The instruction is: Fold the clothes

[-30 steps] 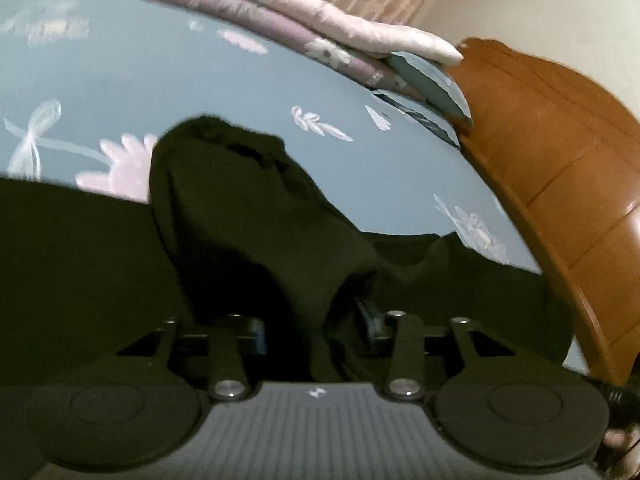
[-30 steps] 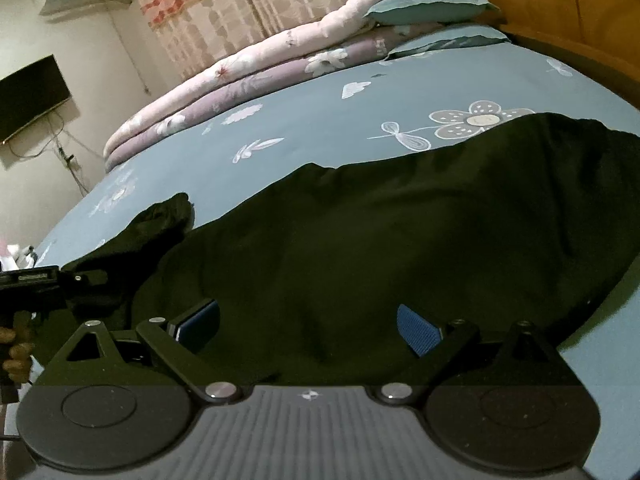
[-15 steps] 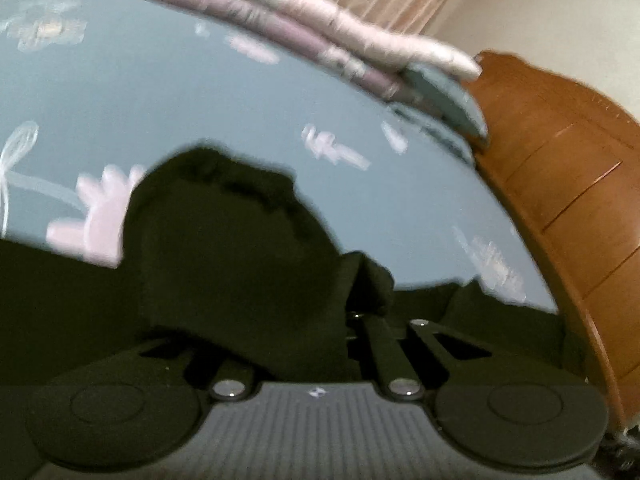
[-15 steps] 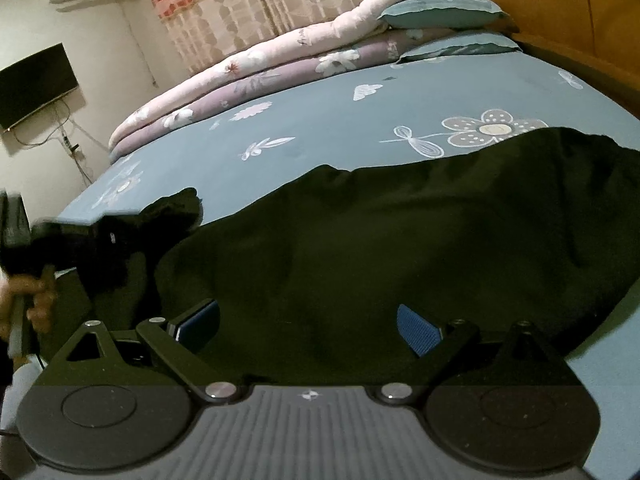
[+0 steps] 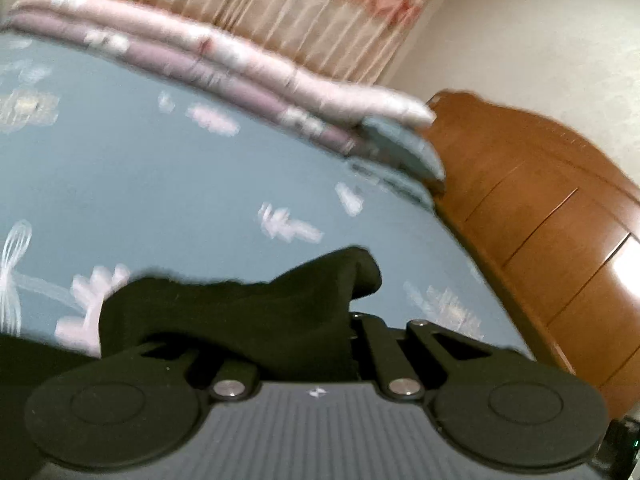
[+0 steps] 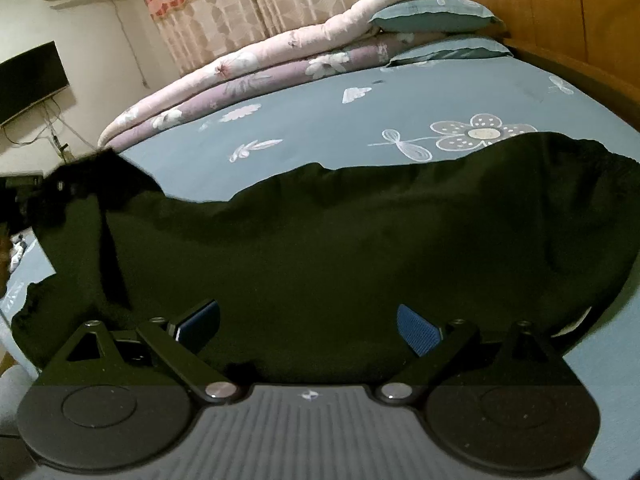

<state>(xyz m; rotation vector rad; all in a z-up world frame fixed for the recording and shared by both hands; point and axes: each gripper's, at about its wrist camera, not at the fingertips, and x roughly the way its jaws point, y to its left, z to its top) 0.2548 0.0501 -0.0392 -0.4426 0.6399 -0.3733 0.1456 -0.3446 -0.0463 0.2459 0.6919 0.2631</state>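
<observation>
Sleeve end [image 5: 280, 320] pinched in L gripper [image 5: 352, 320] at black garment's [image 6: 340, 248] left end, long axis running across to wide-spread, empty R gripper [image 6: 308, 320]

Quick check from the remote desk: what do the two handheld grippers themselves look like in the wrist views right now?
Both share one build: a grey ribbed housing with a small white logo, two round black discs at the sides, and black linkage bars on silver pivot screws. The right gripper has blue textured pads on its fingers. On the left gripper the pads are hidden by black fabric. No cables or sleeves show.
</observation>
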